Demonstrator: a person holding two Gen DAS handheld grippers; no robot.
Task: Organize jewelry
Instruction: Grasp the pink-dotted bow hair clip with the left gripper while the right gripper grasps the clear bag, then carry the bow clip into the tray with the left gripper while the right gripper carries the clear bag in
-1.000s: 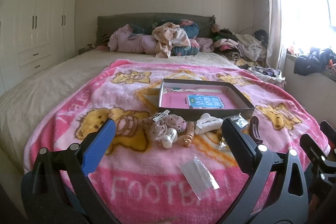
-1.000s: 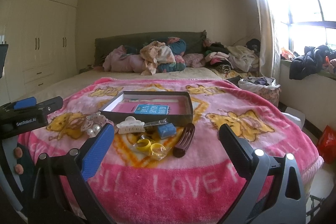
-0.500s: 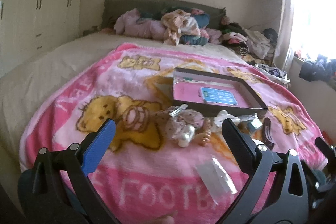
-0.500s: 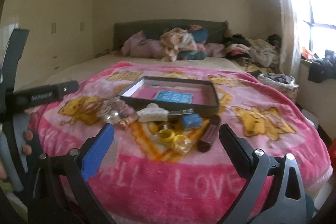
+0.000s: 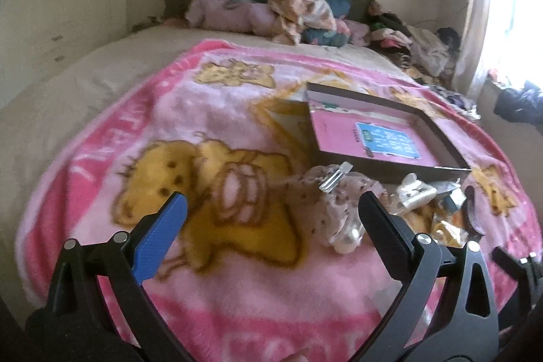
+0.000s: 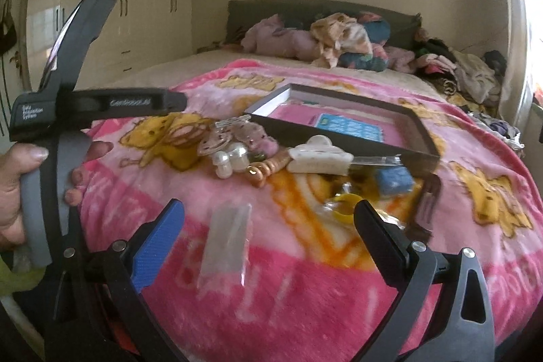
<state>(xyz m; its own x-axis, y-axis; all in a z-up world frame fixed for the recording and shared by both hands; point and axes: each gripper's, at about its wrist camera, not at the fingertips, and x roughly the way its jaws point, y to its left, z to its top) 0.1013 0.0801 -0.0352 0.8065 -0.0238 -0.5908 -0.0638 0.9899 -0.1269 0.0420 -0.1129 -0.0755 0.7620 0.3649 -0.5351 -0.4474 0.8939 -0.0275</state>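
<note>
A shallow dark box (image 5: 400, 160) (image 6: 342, 143) with a pink floor and a blue card lies open on the pink blanket. In front of it lies a heap of hair accessories: a pink spotted scrunchie (image 5: 325, 206) (image 6: 237, 138), pearl pieces (image 6: 230, 158), a white claw clip (image 6: 319, 155) (image 5: 415, 192), yellow rings (image 6: 346, 204), a blue item (image 6: 395, 180) and a dark comb clip (image 6: 429, 192). A clear plastic bag (image 6: 225, 241) lies nearer. My left gripper (image 5: 268, 216) is open, just short of the scrunchie. My right gripper (image 6: 268, 224) is open above the bag.
The pink cartoon blanket (image 5: 210, 111) covers the foot of a beige bed. Piled clothes (image 5: 298, 9) lie by the headboard and along the right side near the window. White wardrobes (image 6: 135, 5) stand at the left. The left gripper's handle (image 6: 44, 158) shows in the right wrist view.
Both grippers have moved forward and down toward the heap of accessories. The left one has swung left and closer to the scrunchie. Both stay open.
</note>
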